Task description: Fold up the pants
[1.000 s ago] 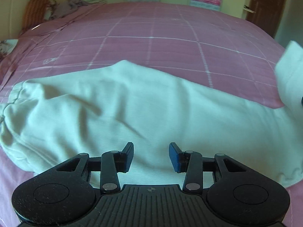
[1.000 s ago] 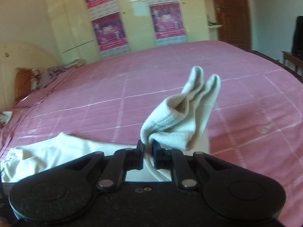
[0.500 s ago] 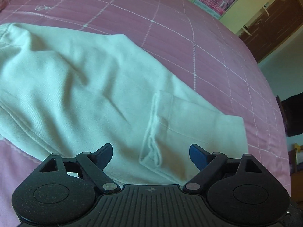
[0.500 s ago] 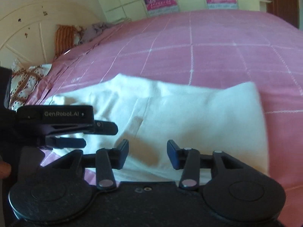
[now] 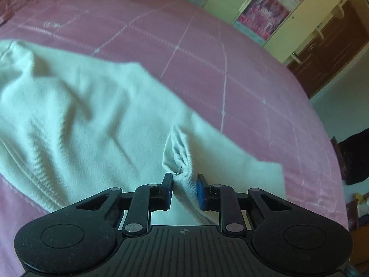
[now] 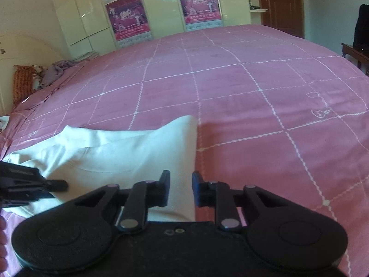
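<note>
Left gripper: jaws drawn in on a bunched hem edge of the white pants, with a raised ridge of fabric pinched between the two pads. The cloth puckers upward just ahead of the fingertips, and a narrow strip of it runs back between the fingers toward the gripper body.

Right gripper: jaws parted, with a clear gap between the pads. Nothing is clamped. It sits low over the near right corner of the folded garment, the fabric's straight right edge passing under the gap; whether the fingertips touch the cloth cannot be told.

Pants: lying on the pink bedspread, which carries a white stitched grid. In the right wrist view the pants show as a doubled, roughly rectangular panel with its far right corner slightly peaked, occupying the near left portion of the bed. In the left wrist view the garment spreads wide to the left, with soft creases and a seam line along its near edge.

The left gripper appears at the left edge of the right wrist view as a dark shape resting against the fabric.

Background: pale wardrobe doors bearing magenta posters, a brown door, and a patterned pillow at the far left
</note>
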Demonstrator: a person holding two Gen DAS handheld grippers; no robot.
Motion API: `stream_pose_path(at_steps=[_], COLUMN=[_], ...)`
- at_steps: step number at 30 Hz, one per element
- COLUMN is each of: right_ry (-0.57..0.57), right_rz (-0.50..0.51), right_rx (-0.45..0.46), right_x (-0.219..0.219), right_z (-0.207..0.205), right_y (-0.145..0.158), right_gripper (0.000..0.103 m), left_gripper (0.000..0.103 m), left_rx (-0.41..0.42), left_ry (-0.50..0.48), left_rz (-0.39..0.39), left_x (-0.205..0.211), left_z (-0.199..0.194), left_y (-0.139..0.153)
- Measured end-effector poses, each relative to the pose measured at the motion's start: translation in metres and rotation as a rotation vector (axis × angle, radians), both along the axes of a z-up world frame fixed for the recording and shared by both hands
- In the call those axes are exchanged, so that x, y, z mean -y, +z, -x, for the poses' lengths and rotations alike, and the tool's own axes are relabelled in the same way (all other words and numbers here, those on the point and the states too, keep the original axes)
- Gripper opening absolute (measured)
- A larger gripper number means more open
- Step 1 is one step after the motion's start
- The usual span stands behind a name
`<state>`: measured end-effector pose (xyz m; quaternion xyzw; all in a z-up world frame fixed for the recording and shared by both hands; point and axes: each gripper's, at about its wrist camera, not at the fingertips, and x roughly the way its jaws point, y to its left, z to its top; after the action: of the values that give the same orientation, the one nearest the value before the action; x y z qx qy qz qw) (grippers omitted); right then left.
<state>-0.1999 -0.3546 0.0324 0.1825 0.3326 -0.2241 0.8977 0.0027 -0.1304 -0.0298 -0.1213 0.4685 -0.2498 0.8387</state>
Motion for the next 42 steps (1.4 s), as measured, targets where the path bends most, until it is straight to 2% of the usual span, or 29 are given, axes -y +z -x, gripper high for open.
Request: stream_pose_path(at_steps=[2, 4, 5, 7, 9, 10, 11, 12, 14, 16, 19, 21, 25, 28, 29, 32, 36, 42], right_ry=[0.002, 0.035, 0.060, 0.120, 0.175, 0.200, 0.216, 0.233, 0.234, 0.243, 0.238, 0.232, 0.233, 0.226, 0.221, 0.244, 0.245, 0.232], right_rz=[0.009, 0.029, 0.043, 0.068, 0.078, 0.081, 0.075, 0.068, 0.085, 0.079, 0.071, 0.077, 0.124, 0.147, 0.151, 0.112, 0.171, 0.167], right_rx=[0.001, 0.004, 0.000, -0.025, -0.075, -0.122, -0.181, -0.238, -0.228, -0.232, -0.220, -0.194, -0.182, -0.217, -0.230, -0.334, -0.332, -0.295], right_x=[0.001, -0.006, -0.012, -0.026, -0.041, -0.048, -0.052, -0.056, -0.058, -0.058, -0.055, -0.056, -0.052, -0.043, -0.040, -0.031, -0.040, -0.038], right_z=[-0.005, -0.012, -0.016, -0.027, -0.040, -0.048, -0.055, -0.060, -0.059, -0.058, -0.057, -0.061, -0.083, -0.103, -0.109, -0.124, -0.125, -0.118], right_y=[0.000, 0.003, 0.004, 0.001, -0.010, -0.020, -0.033, -0.046, -0.048, -0.044, -0.038, -0.030, -0.017, -0.020, -0.022, -0.047, -0.054, -0.055], right_gripper=[0.018, 0.018, 0.018, 0.018, 0.018, 0.018, 0.017, 0.018, 0.017, 0.017, 0.019, 0.020, 0.022, 0.023, 0.023, 0.025, 0.026, 0.026], left_gripper=[0.021, 0.021, 0.021, 0.021, 0.022, 0.031, 0.032, 0.034, 0.038, 0.038, 0.038, 0.038, 0.039, 0.039, 0.040, 0.041, 0.041, 0.041], left_rx=[0.062, 0.103, 0.103, 0.053, -0.016, -0.035, -0.017, -0.011, 0.032, 0.134, 0.190, 0.206, 0.168, 0.120, 0.119, 0.168, 0.184, 0.192], left_ry=[0.004, 0.011, 0.001, -0.023, -0.046, -0.063, -0.056, -0.039, -0.010, 0.008, -0.050, -0.089, -0.152, -0.180, -0.193, -0.200, -0.193, -0.193], left_rz=[0.020, -0.003, -0.029, -0.111, -0.238, -0.258, -0.238, -0.239, -0.271, -0.265, -0.272, -0.290, -0.347, -0.429, -0.445, -0.495, -0.491, -0.493], left_x=[-0.012, -0.030, -0.036, -0.041, -0.040, -0.043, -0.048, -0.051, -0.053, -0.055, -0.039, -0.018, 0.023, 0.043, 0.046, 0.055, 0.055, 0.054], left_z=[-0.004, -0.007, -0.008, -0.011, -0.014, -0.012, -0.009, -0.006, -0.001, 0.005, 0.001, -0.002, -0.010, -0.012, -0.012, -0.004, -0.001, 0.000], left_y=[0.023, 0.031, 0.026, 0.002, -0.034, -0.047, -0.048, -0.044, -0.029, -0.006, 0.014, 0.015, -0.002, -0.027, -0.038, -0.041, -0.043, -0.043])
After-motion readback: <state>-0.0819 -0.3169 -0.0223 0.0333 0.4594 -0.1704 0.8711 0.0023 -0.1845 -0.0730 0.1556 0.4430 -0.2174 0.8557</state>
